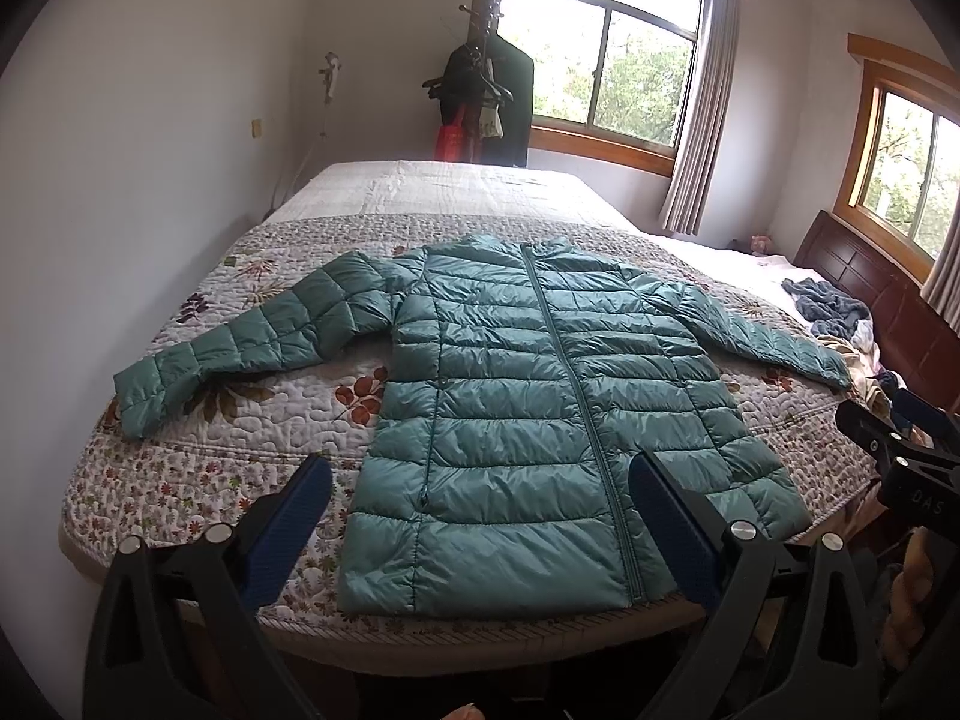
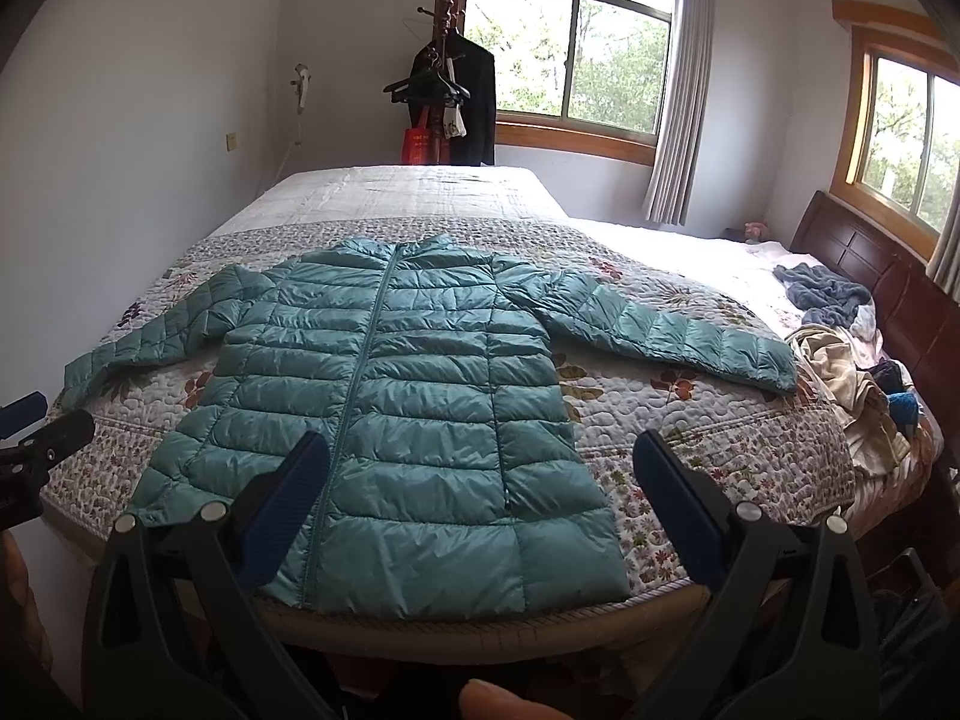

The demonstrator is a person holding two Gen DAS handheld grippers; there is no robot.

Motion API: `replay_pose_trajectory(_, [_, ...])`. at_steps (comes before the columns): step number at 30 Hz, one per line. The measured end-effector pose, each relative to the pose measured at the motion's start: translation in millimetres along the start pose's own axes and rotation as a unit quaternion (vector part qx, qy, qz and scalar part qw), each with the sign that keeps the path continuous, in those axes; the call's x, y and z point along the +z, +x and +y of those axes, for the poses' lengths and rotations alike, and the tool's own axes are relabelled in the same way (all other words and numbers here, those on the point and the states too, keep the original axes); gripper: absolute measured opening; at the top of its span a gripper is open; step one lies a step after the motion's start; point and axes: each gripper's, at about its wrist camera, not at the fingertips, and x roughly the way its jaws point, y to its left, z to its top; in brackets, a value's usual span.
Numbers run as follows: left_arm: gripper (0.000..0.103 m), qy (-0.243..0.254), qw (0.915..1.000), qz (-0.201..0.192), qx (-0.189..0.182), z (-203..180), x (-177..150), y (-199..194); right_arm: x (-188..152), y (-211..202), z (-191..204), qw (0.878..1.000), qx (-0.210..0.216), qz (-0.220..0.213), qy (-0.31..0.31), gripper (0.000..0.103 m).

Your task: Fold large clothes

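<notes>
A teal quilted puffer jacket (image 1: 540,396) (image 2: 384,396) lies flat and zipped on the bed, front up, hem toward me, both sleeves spread out to the sides. My left gripper (image 1: 480,468) hovers open above the hem, holding nothing. My right gripper (image 2: 480,450) is likewise open over the hem's right part, empty. The right gripper's tip (image 1: 900,450) shows at the right edge of the left wrist view, and the left gripper's tip (image 2: 36,432) shows at the left edge of the right wrist view.
The bed carries a floral quilt (image 1: 240,432) (image 2: 720,438). A heap of loose clothes (image 2: 840,348) lies by the dark wooden headboard (image 2: 888,288) at right. A coat rack with dark garments (image 1: 486,96) stands by the far window. A white wall runs along the left.
</notes>
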Motion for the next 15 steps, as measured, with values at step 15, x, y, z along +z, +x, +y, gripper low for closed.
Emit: replay_pose_trajectory(15, [0.099, -0.001, 1.0000, 0.001, -0.001, -0.8, -0.4, 3.6, 0.4, 0.7, -0.3, 1.000, -0.001, 0.001, 0.000, 0.100])
